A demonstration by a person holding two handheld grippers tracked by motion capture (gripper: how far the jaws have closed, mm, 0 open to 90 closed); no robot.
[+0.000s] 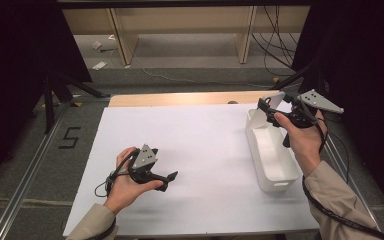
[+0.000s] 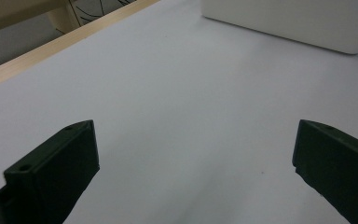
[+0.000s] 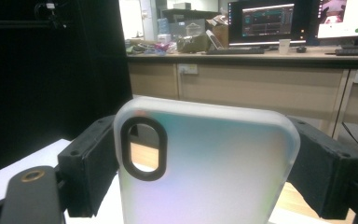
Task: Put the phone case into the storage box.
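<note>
Slippage is threatening as we are pinching the phone case [image 3: 205, 163] edgewise in the right gripper [image 1: 279, 111] above the bin [image 1: 275, 165] at two o'clock, left gripper [image 1: 167, 179] gaping empty.

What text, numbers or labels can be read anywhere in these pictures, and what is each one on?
"5": black tape strips on the grey floor left of the table.
Monitors on the far desk, right gripper view: on-screen text too small and blurred to read.
Phone case in the right gripper: no print visible.
White bin: no label visible.
</note>
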